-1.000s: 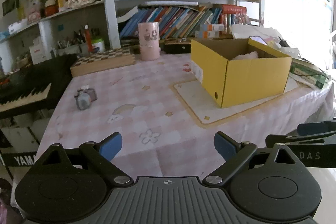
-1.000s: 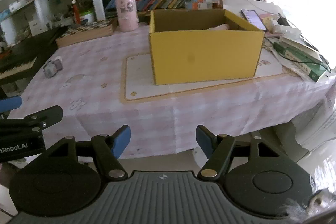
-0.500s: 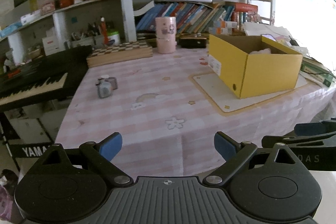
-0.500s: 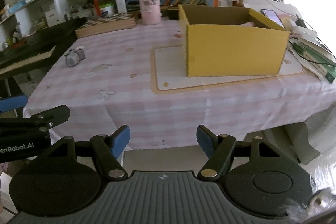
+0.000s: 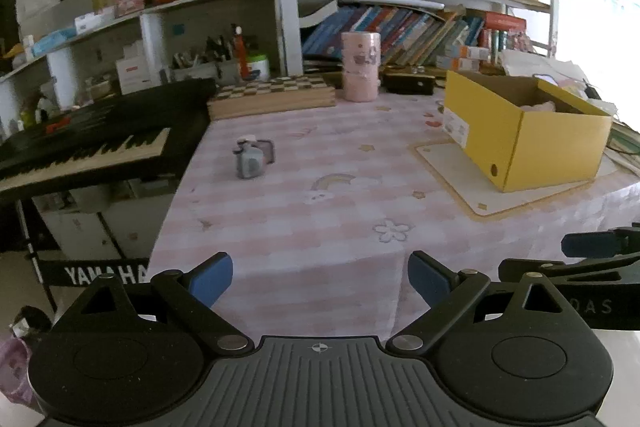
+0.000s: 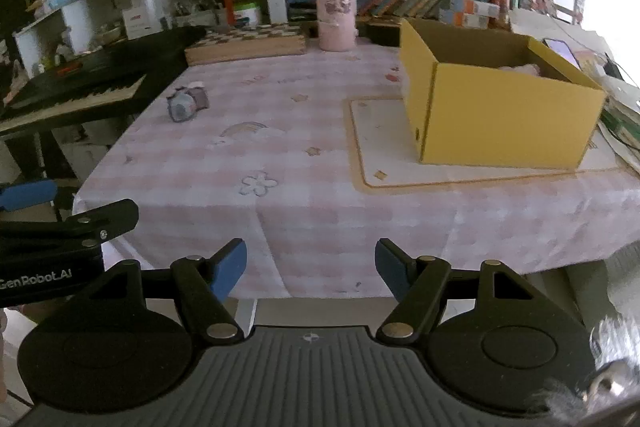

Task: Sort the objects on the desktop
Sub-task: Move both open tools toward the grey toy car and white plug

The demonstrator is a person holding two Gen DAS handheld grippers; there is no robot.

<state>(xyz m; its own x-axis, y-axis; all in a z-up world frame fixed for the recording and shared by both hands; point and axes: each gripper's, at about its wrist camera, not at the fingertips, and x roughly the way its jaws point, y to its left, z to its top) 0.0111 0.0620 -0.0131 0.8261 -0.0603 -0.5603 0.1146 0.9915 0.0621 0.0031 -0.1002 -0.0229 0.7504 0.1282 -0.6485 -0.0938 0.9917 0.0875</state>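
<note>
A small grey object (image 5: 250, 159) lies on the pink checked tablecloth (image 5: 320, 195) at the table's left side; it also shows in the right wrist view (image 6: 185, 103). An open yellow cardboard box (image 5: 524, 131) stands on a mat at the right, with something pale inside; the right wrist view shows it too (image 6: 496, 107). My left gripper (image 5: 320, 279) is open and empty, off the table's near edge. My right gripper (image 6: 311, 269) is open and empty, also short of the near edge.
A pink cylinder cup (image 5: 360, 67) and a checkered board box (image 5: 272, 95) stand at the table's back. A black keyboard (image 5: 84, 151) sits left of the table. Bookshelves (image 5: 400, 23) fill the wall behind. Papers and a phone (image 6: 560, 51) lie at the far right.
Both grippers have drawn back from the table and turned left; the table looks farther off and the keyboard is more in view. Both stay open and empty.
</note>
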